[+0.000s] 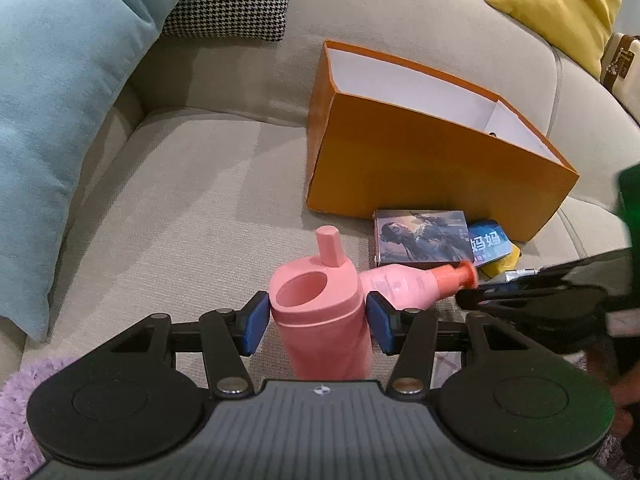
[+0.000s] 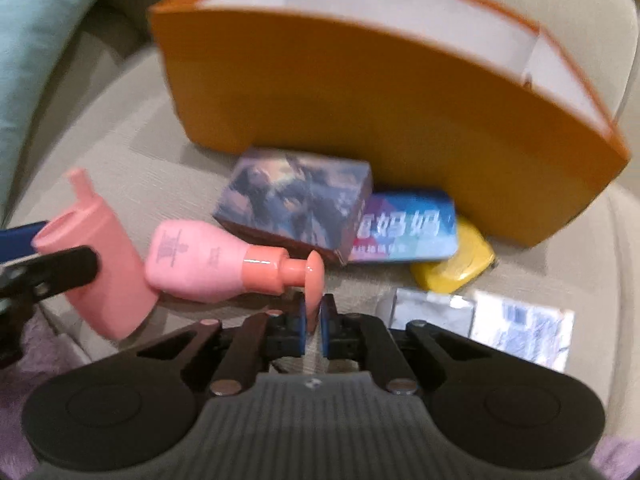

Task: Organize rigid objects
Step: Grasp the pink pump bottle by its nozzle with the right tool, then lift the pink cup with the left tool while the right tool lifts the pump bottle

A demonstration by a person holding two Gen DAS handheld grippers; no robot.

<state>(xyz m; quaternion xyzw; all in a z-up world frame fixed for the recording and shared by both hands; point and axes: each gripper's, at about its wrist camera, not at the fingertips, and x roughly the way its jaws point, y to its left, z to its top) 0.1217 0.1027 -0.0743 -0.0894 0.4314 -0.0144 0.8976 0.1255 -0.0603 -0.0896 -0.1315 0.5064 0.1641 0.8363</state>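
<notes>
On the beige sofa (image 1: 180,200), near its front edge, the right gripper (image 2: 314,312) had its fingers pinched on the pump head of the lying pink bottle (image 2: 200,264), whose long axis ran sideways. The left gripper (image 1: 318,316) clasped the upright pink cup (image 1: 320,312); the orange box (image 1: 420,168) stood behind.

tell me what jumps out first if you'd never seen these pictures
The big open orange cardboard box on the beige sofa. In front of it, the left gripper clamps a pink plastic spouted cup, while the right gripper pinches the coral pump head of a lying pink lotion bottle.
</notes>
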